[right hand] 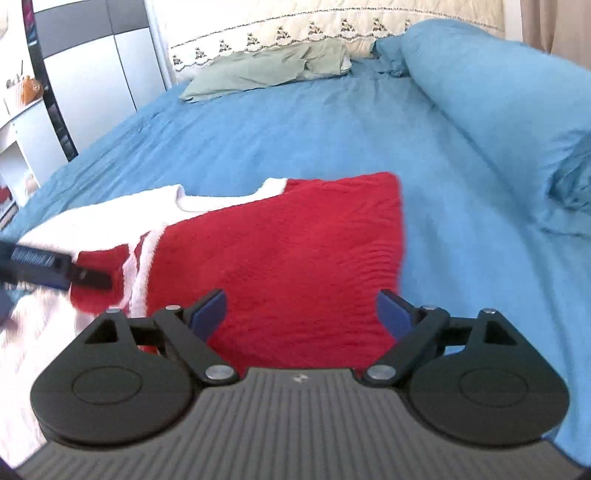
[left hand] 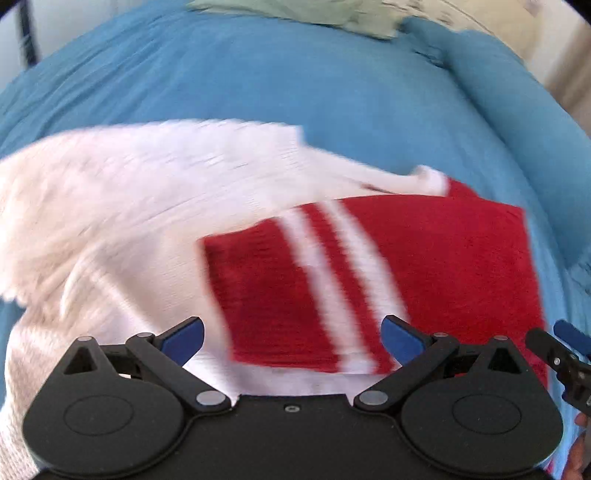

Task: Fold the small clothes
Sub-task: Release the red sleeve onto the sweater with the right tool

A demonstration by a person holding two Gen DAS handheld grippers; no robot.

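red and white knit fabric, a small sweater (right hand: 280,240), lies spread on a blue bed sheet (right hand: 295,133), its red panel with two white stripes (left hand: 325,266) folded over the white body (left hand: 110,206); the white neckline (right hand: 221,199) points toward the head of the bed. the left wrist view is smeared by motion blur, so the weave there is hard to read. the left claw (left hand: 291,339) hovers just above the striped red section, its blue-padded fingers (left hand: 184,338) spread wide with nothing between them. the right claw (right hand: 301,312) sits over the near edge of the red panel, likewise wide and gripping nothing. in the right wrist view the left claw enters from the left edge, over the striped red sleeve; contact cannot be told. beyond the sweater, well apart, a pale green garment (right hand: 266,68) lies crumpled near a cream quilted headboard cover (right hand: 295,26). a long blue bolster pillow (right hand: 491,96) runs along the right side of the bed. white cabinets (right hand: 92,74) stand at far left.
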